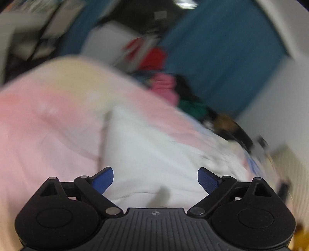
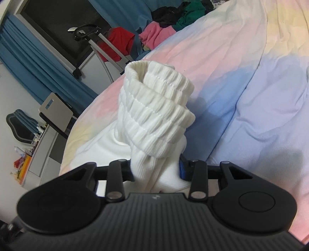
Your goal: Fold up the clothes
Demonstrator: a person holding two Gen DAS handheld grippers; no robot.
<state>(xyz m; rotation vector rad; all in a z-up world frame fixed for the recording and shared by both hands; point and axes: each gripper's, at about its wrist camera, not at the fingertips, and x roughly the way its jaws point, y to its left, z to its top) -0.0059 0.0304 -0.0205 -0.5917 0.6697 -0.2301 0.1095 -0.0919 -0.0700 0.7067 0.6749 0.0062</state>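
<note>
A white garment point(image 1: 146, 146) lies on the pastel bedspread point(image 1: 48, 119); the left wrist view is blurred by motion. My left gripper point(image 1: 155, 179) is open and empty, its blue pads just above the near part of the white cloth. My right gripper point(image 2: 156, 170) is shut on the garment's white ribbed cuff point(image 2: 156, 108), which bunches and stands up between the fingers. The rest of the white garment point(image 2: 100, 150) trails down to the left on the bedspread point(image 2: 251, 77). The right fingertips are hidden by the fabric.
A pile of clothes, pink point(image 2: 154, 32), red point(image 2: 117, 40), green point(image 2: 193, 11) and black, lies at the far end of the bed. Blue curtains point(image 2: 29, 63), a garment steamer stand point(image 2: 87, 32), a desk with a chair point(image 2: 19, 123) stand beyond the bed's edge.
</note>
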